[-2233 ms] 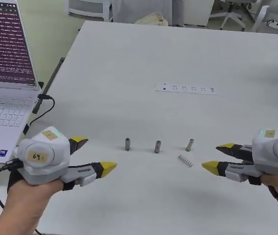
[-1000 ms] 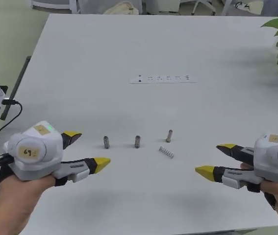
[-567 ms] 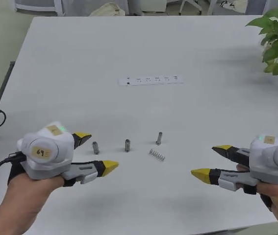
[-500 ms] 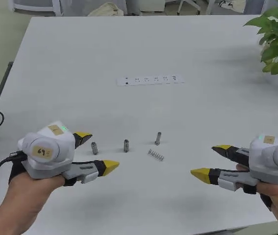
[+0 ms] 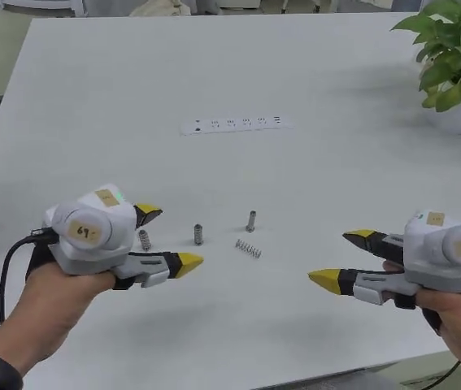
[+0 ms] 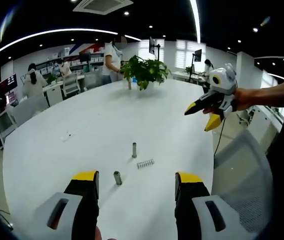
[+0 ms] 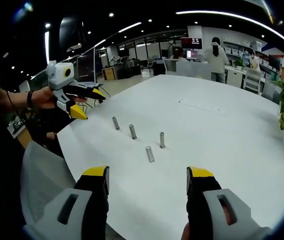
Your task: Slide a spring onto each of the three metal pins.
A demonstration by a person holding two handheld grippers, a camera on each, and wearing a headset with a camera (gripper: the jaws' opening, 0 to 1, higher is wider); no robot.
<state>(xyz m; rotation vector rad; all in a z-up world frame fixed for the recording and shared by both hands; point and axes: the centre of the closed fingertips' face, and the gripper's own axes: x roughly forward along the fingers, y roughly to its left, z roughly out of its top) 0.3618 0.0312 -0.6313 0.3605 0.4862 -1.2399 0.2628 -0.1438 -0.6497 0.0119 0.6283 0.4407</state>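
Observation:
Three short metal pins stand in a row on the white table: the left pin [image 5: 144, 240] and the middle pin [image 5: 198, 234] look thick and ribbed, as if springs sit on them. The right pin [image 5: 251, 220] is thin and bare. A loose spring [image 5: 248, 249] lies flat just in front of it. My left gripper [image 5: 169, 237] is open and holds nothing, its jaws beside the left pin. My right gripper [image 5: 338, 257] is open too, well right of the row. The right gripper view shows the pins [image 7: 132, 131] and the spring [image 7: 150, 153] ahead of its jaws.
A white power strip [image 5: 230, 124] lies farther back on the table. A potted plant [image 5: 450, 49] stands at the back right. A black cable [image 5: 6, 260] trails from my left gripper. The table's front edge runs just below both hands.
The head camera has swung right and down, so the laptop has left the picture and the plant has come in. My left gripper has drifted right toward the left pin. Both grippers stay open.

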